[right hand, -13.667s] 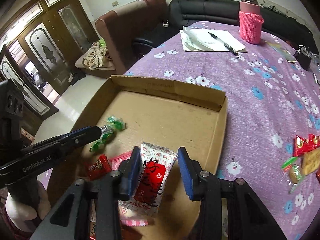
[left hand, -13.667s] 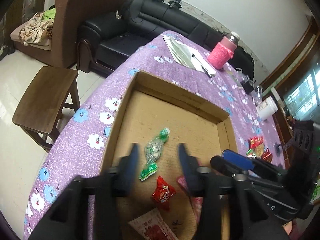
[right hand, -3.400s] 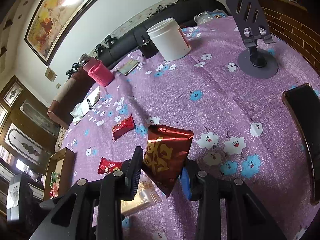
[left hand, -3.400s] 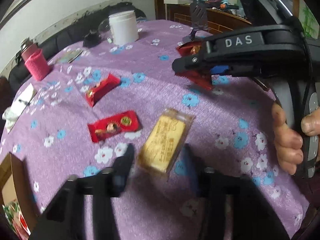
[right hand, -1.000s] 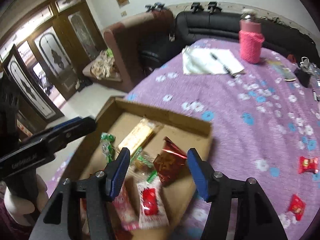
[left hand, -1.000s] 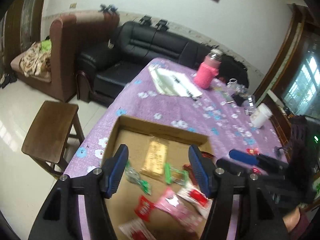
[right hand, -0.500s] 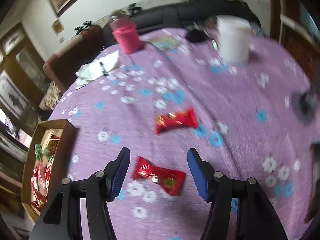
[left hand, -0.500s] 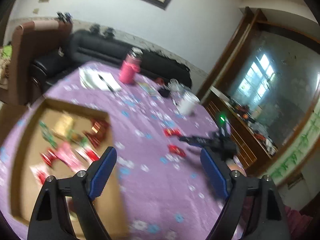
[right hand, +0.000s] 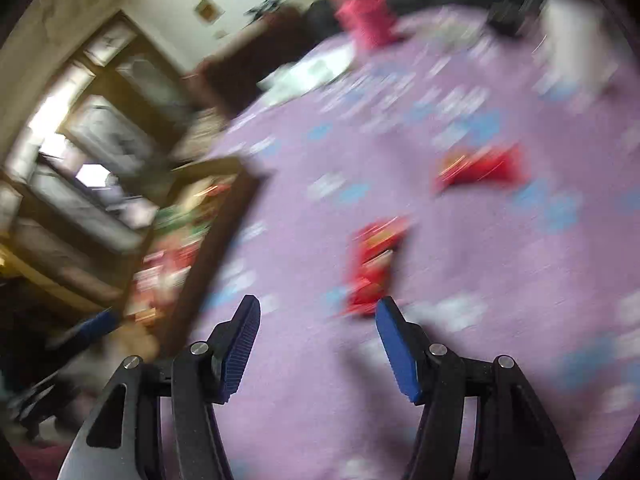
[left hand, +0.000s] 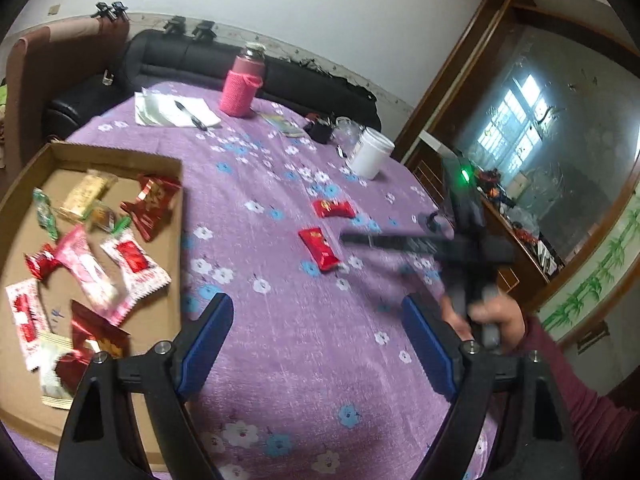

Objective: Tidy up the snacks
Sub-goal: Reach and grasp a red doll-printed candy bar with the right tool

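- Both claws first: my left claw (left hand: 318, 334) is spread wide with nothing in it, hovering over the desk (left hand: 280, 344). My right claw (right hand: 318, 334) is gaping too, empty, and that view is badly smeared.
- Desk has a purple flowery cloth over it.
- Cardboard tray (left hand: 100, 156) sits on the desk's left side and has a pile of wrapped snacks (left hand: 132, 260) in it.
- White tub (left hand: 370, 156) and a pink-sleeved bottle (left hand: 240, 90) stand further back, well apart.
- Two red snack packets lie loose on the cloth: one (left hand: 320, 248) just ahead of my right claw's tips, the other (left hand: 334, 208) a bit beyond.
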A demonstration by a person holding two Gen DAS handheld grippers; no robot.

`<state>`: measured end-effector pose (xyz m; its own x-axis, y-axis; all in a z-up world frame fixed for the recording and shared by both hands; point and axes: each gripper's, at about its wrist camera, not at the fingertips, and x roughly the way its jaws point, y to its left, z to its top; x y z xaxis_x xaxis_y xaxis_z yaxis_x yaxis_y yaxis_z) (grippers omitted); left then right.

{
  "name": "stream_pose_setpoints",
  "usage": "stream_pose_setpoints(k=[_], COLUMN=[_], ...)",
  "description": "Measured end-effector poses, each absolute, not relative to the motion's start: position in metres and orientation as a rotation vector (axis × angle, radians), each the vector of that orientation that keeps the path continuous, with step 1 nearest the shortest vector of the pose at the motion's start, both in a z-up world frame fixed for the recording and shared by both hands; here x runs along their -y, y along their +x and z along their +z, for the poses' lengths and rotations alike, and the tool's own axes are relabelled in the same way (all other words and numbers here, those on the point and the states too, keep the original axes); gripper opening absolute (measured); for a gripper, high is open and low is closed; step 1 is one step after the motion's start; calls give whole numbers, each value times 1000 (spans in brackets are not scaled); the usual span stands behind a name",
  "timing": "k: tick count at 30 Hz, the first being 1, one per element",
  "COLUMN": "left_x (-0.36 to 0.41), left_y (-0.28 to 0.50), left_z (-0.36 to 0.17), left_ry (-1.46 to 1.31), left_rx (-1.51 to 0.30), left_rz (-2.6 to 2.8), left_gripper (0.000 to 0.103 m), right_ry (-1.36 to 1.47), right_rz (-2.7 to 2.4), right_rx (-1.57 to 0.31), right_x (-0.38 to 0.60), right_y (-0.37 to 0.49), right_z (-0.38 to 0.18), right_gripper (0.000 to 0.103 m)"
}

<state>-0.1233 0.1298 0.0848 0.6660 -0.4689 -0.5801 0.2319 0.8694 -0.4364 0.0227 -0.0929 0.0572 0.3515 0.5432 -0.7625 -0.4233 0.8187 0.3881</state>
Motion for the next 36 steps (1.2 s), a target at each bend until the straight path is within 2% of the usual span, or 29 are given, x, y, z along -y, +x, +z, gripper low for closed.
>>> stream_pose_setpoints(k=[3, 9, 10, 13, 15, 17, 24, 27, 28, 31, 36], left_x=[-122, -112, -111, -108, -108, -108, -106, -102, -101, -98, -93], left_y=[-119, -111, -110, -109, -110, -110, -117, -119, -119, -120, -127], left_z=[76, 66, 64, 63, 64, 64, 66, 66, 67, 70, 82], left_ry=[-340, -337, -336, -330, -326, -328, -333, -340, -347, -358, -282], left_rx=[-770, -818, -824, -834, -833, -833, -833, -835, -836, -839, -808], left_rz=[-426, -428, -427, -427, -429, -429, -438, -435, -434, -416, -338], left_gripper=[85, 85, 85, 85, 85, 85, 85, 85, 85, 85, 85], right_ry=[-10, 8, 3, -44, -45, -52, -110, 3, 42, 78, 171], right_rz=[393, 286, 277, 224, 195, 180, 293, 335, 337, 342, 379], right_rx=[-949, -944, -953, -1002, -1013, -1033, -1106, -1105, -1072, -1027, -1000], right_x=[98, 87, 85, 79, 86, 94, 114, 134, 141, 143, 132], right_y=[48, 115, 124, 137, 133, 121, 25, -2, -8, -11, 4], right_z=[67, 62, 56, 37, 32, 30, 34, 44, 48, 51, 39], right_gripper=[65, 65, 61, 39, 33, 21, 21, 22, 23, 39, 41])
